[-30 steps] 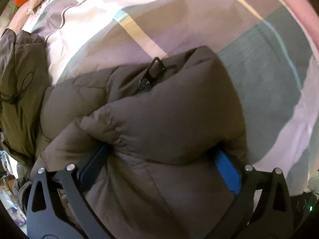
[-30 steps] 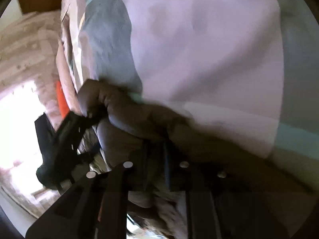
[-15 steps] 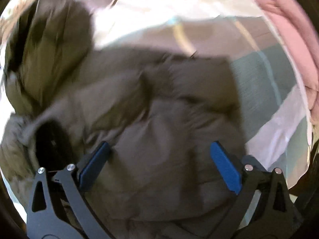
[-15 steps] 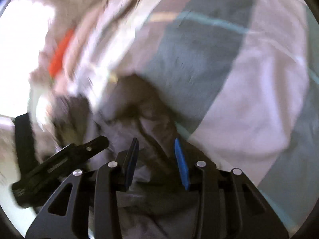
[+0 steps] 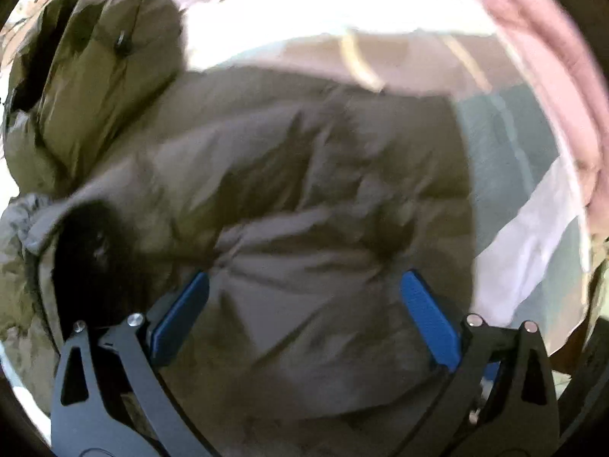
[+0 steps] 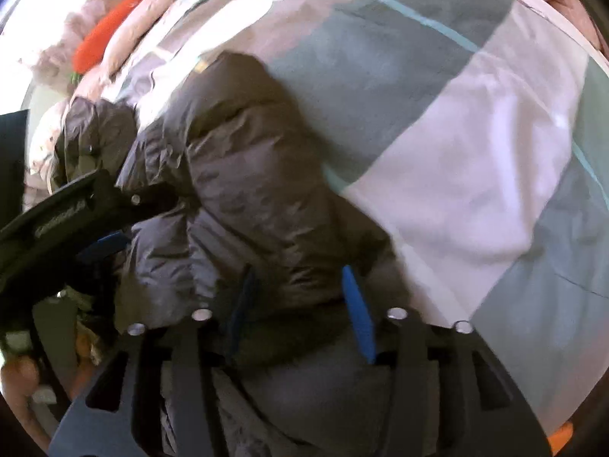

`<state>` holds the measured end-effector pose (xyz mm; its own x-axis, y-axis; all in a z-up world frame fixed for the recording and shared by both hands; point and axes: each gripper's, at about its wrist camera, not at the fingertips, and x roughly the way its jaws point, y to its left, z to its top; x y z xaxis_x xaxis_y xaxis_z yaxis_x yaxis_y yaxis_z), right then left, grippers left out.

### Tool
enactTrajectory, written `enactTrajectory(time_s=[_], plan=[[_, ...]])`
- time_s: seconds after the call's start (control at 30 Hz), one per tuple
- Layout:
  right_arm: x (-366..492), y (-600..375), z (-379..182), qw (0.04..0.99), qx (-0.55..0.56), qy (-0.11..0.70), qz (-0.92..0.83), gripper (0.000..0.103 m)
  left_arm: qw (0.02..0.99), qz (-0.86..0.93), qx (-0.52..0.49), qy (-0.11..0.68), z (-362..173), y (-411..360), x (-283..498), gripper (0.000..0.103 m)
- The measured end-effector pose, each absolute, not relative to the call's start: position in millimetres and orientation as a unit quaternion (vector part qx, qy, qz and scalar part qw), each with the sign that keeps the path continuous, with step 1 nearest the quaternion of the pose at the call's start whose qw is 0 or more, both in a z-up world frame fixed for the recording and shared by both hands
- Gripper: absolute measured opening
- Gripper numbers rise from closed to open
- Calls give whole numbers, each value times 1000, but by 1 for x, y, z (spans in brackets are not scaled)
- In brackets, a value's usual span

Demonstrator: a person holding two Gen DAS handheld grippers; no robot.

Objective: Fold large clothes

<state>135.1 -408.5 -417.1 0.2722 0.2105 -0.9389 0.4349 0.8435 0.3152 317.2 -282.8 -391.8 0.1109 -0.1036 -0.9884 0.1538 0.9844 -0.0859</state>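
A brown puffer jacket [image 5: 304,190] lies bunched on a patchwork bedspread [image 5: 502,144]. My left gripper [image 5: 304,285] is wide open just above the jacket, its blue pads on either side of a padded fold, not pinching it. In the right wrist view the same jacket [image 6: 243,175] lies folded over itself. My right gripper [image 6: 300,278] is open with a jacket fold between its blue pads. The left gripper's black body [image 6: 68,213] shows at the left of that view, over the jacket.
An olive-green garment [image 5: 87,76] lies heaped at the far left. A pink blanket [image 5: 552,87] runs along the bed's right edge. An orange carrot-shaped toy [image 6: 106,34] lies at the bed's far side. The bedspread [image 6: 475,152] stretches to the right.
Both grippers have opened and let go of the jacket, which now lies on the bed. The left gripper has pulled back; the right has swung round over the jacket.
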Motion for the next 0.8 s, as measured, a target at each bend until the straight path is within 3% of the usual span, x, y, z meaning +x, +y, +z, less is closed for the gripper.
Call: enactTrajectory(time_s=[0.17,0.3,0.4,0.63,0.8], plan=[[126,-412,-426,740,286,604,-76,50,723,-74,24,686,-419,-274,315,101],[124,-414,-403,770,310,553,-70,50,756,-109,-56,643,-382,-265,305,101],[130,-407,-392,788,306,531,-60,51,766,-99,-41,634,-372,-256,297,101],[162,-383,-432,763,239,597,-62,54,717,-83,-29,691,-422,-249,298,101],[138,-394,-407,779,284,556,-62,60,745,-96,-82,655,-386,-226,280,101]])
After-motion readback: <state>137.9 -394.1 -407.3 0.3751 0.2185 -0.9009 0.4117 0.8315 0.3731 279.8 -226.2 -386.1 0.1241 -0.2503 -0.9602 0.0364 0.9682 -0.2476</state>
